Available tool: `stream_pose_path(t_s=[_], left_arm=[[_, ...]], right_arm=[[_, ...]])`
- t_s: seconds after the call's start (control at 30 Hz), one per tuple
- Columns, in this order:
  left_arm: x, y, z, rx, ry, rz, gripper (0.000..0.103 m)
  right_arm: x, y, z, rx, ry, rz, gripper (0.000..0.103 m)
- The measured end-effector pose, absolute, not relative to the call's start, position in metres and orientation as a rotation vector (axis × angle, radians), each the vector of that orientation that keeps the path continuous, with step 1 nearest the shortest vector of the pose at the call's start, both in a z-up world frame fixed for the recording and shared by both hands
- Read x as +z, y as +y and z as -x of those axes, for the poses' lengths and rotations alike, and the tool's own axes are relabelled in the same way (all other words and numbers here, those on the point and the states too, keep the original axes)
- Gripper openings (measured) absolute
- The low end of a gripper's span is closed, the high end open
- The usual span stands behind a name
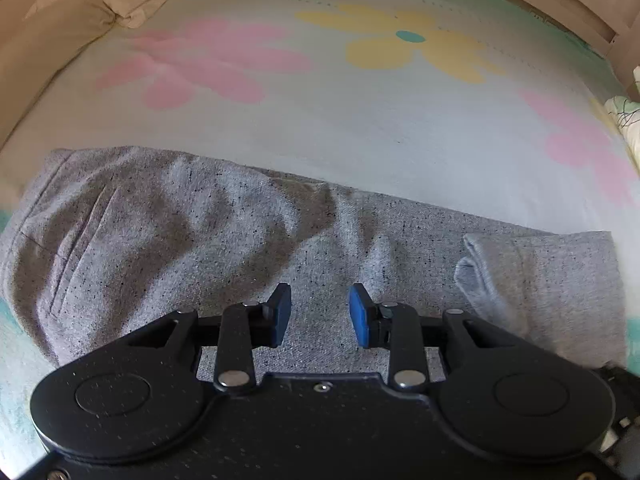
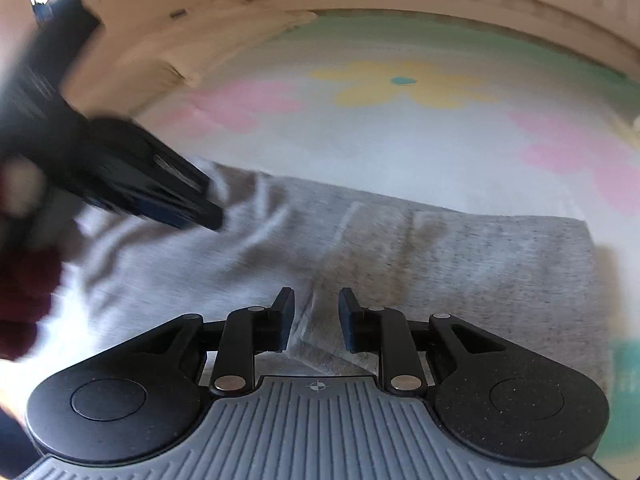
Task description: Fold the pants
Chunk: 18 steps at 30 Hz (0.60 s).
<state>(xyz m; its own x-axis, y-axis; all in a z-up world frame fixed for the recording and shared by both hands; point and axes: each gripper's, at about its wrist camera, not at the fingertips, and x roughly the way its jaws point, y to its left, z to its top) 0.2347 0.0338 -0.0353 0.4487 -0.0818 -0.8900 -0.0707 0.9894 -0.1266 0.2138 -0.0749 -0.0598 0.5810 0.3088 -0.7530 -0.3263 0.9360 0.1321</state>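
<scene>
On flowered sheet (image 1: 360, 128), grey pants (image 1: 200, 232) lying flat (creased), left tool (image 1: 320, 312) and right tool (image 2: 316, 316) parted, empty

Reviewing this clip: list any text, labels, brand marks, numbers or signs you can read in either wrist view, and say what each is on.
No readable words or numbers in either view.
Right gripper body: a small crosshair mark, no lettering.
Grey pants: no visible label or print.
Bed sheet: flower pattern only, no text.
Left gripper: no markings legible.
</scene>
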Motion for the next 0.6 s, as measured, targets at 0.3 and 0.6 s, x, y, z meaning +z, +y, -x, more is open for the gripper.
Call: stream_pose_path(t_s=[0.3, 0.6], left_arm=[[-0.037, 0.014, -0.242, -0.134, 1.102, 0.187, 0.055], [-0.050, -0.041, -0.260, -0.214, 1.150, 0.142, 0.072]], right_arm=[[-0.019, -0.160, -0.218, 0.225, 0.807, -0.124, 0.026], [-0.029, -0.252, -0.228, -0.006, 0.851, -0.411, 0.026]])
